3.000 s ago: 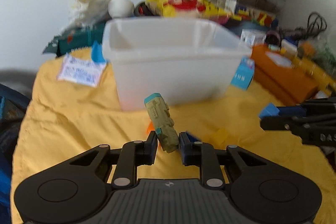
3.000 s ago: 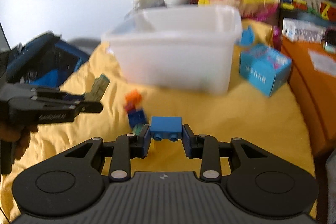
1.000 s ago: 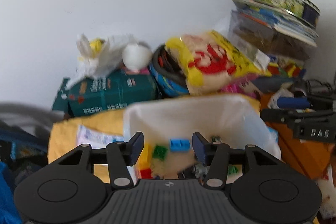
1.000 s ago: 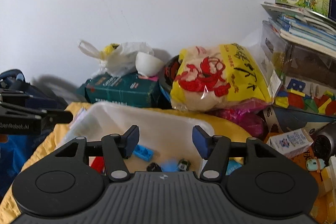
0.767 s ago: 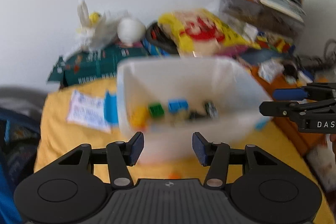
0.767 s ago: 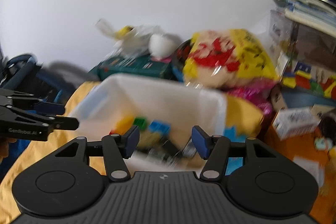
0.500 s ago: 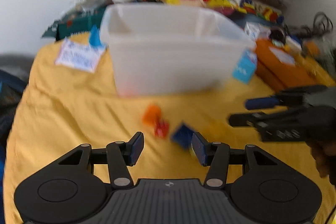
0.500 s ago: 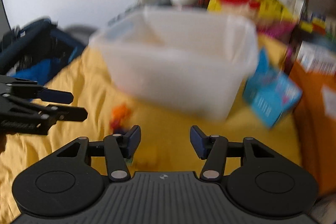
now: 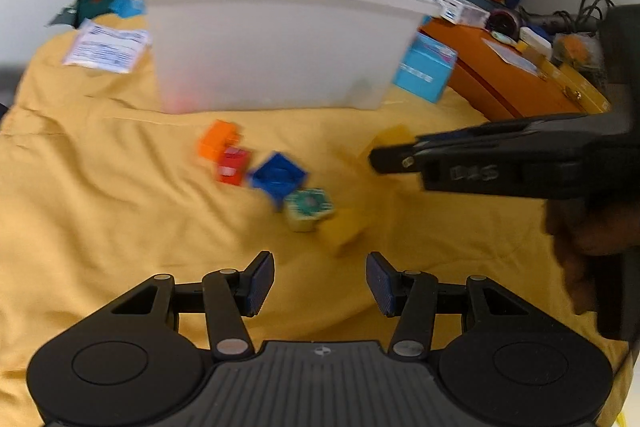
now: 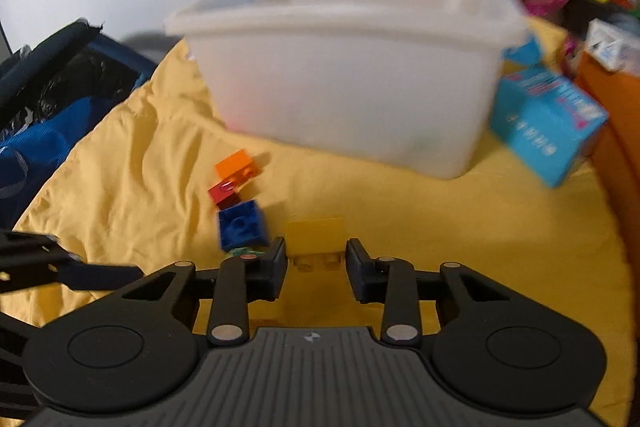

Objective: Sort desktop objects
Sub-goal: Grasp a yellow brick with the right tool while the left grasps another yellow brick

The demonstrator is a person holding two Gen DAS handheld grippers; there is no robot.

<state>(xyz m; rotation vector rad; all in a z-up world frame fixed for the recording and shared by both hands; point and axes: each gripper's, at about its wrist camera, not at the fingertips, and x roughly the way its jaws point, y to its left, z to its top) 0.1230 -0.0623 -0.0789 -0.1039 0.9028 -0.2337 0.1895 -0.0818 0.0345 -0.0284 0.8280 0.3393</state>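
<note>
Several toy bricks lie on the yellow cloth in front of the white plastic bin: an orange brick, a red brick, a blue brick, a green-topped block and a yellow brick. My left gripper is open and empty, just short of the green-topped block. My right gripper is open with the yellow brick between its fingers, jaws apart from it. The blue brick sits to its left. The bin stands behind.
A light blue carton leans right of the bin. An orange box and clutter fill the right side. A paper packet lies at the back left. A dark blue bag sits off the cloth's left edge.
Both grippers dropped their pieces into the bin and came back down to the cloth. They now hang low over the loose bricks, the right one around the yellow brick.
</note>
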